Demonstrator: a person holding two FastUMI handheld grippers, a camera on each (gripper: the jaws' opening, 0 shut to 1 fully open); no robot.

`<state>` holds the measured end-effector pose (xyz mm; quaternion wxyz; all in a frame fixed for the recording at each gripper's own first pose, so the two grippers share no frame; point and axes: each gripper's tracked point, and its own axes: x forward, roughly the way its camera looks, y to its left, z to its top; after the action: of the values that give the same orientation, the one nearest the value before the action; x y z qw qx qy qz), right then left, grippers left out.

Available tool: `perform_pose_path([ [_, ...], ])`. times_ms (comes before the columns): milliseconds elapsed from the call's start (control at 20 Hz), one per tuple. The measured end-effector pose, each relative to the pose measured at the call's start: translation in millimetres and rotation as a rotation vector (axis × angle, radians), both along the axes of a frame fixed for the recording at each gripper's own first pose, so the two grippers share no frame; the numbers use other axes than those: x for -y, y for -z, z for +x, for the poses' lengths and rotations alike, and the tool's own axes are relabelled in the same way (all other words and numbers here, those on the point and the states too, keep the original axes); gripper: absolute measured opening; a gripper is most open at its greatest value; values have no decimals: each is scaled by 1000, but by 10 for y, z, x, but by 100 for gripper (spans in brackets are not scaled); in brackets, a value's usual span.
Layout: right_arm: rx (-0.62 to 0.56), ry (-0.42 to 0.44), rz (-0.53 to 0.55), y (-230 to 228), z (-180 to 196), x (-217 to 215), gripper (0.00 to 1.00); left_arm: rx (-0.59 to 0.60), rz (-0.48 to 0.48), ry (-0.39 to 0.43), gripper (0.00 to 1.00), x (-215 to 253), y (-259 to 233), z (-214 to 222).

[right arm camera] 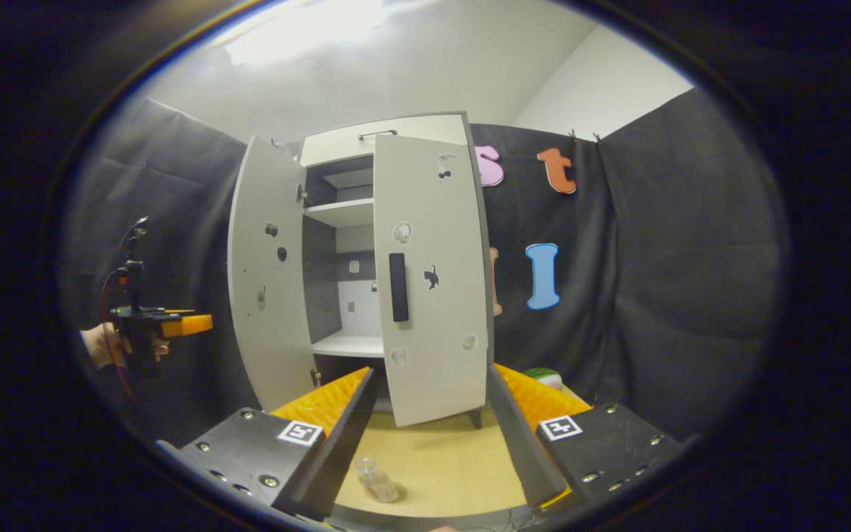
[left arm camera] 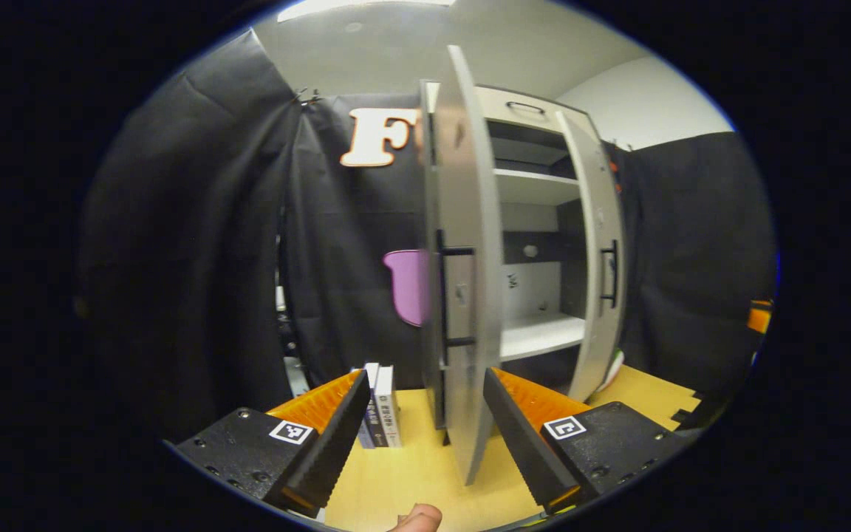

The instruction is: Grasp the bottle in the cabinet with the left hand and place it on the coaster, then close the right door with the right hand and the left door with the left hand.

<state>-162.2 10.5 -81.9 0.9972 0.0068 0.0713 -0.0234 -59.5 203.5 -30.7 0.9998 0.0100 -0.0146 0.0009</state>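
The small clear plastic bottle (right arm camera: 379,480) already stands on the yellow wooden table (right arm camera: 440,458) at 6 o'clock in the right gripper view; I cannot make out a coaster under it. Both the right gripper (right arm camera: 431,436) and the left gripper (left arm camera: 425,436) have their fingers apart and hold nothing. The tall grey right door (right arm camera: 433,273) looks nearly shut, while the grey left door (left arm camera: 462,295) stands wide open. A careless push on that door could shake the cabinet or bump the books (left arm camera: 381,406) at 7 o'clock.

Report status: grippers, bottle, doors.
Left gripper open, empty, facing left door edge. Right gripper open, empty, before right door. Bottle out, on table. Both doors ajar, nothing blocking.
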Motion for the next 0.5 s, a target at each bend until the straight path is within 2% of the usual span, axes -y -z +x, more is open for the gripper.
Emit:
perform_pose_path([
  [50,4,9,27,-71,-176,-80,87,8,-11,-33,98,-156,-105,66],
  [100,15,18,53,-162,-369,-150,91,28,-24,-67,98,-302,-230,152],
  [150,29,21,61,-257,-549,-227,87,40,-47,-90,98,-400,-314,226],
  [200,38,31,55,-324,-719,-279,91,39,-58,-107,97,-467,-369,307],
  [250,34,39,47,-368,-884,-313,87,35,-64,-114,92,-502,-400,377],
  [300,29,31,45,-387,-1057,-384,96,26,-59,-114,92,-496,-430,432],
  [350,31,24,47,-421,-1180,-456,87,10,-48,-113,96,-467,-453,485],
  [400,43,32,50,-470,-1296,-477,87,7,-38,-111,96,-399,-504,534],
  [450,54,48,55,-511,-1405,-484,87,9,-32,-98,92,-296,-564,561],
  [500,67,51,58,-540,-1466,-499,91,20,-27,-90,92,-231,-629,572],
])
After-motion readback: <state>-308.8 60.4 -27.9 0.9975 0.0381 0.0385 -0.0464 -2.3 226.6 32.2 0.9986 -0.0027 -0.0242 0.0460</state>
